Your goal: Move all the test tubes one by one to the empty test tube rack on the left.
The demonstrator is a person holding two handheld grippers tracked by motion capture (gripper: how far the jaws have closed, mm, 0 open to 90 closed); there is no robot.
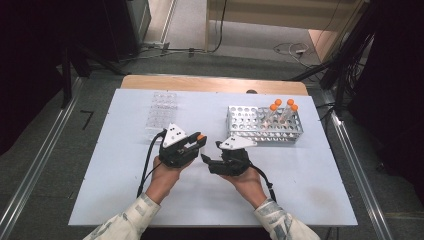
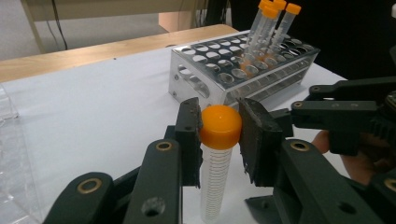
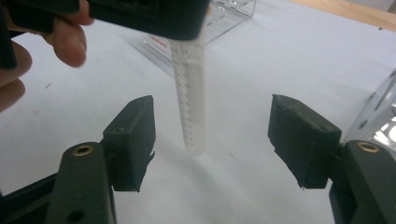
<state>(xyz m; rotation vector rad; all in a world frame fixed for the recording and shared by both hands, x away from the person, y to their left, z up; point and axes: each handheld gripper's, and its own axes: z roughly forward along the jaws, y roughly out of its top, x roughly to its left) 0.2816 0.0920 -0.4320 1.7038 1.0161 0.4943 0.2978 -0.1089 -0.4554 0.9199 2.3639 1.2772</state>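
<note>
A capped tube (image 2: 217,154) is being held by the left gripper (image 2: 219,128), whose jaws are closed on the orange cap (image 2: 220,126); in the high view this gripper (image 1: 192,142) is seen at about 7 o'clock from the metal rack (image 1: 265,125), near the middle of the white table (image 1: 125,190); the right gripper (image 3: 212,135) is standing wide open with nothing gripped, the clear body of the tube (image 3: 190,109) hanging between its pads without contact. The step in hand is judged to be a handover just completed, the tube now being carried by the left side; next, the tube is probably to be set upright into a free rack hole, which is calling for a vertical alignment. The cap grip is shown by the left gripper view; the tube's lower tip, free above the table, is shown by the right gripper view; the clear plastic rack (image 1: 162,112), at 11 o'clock of the left gripper, is best seen from above.
</note>
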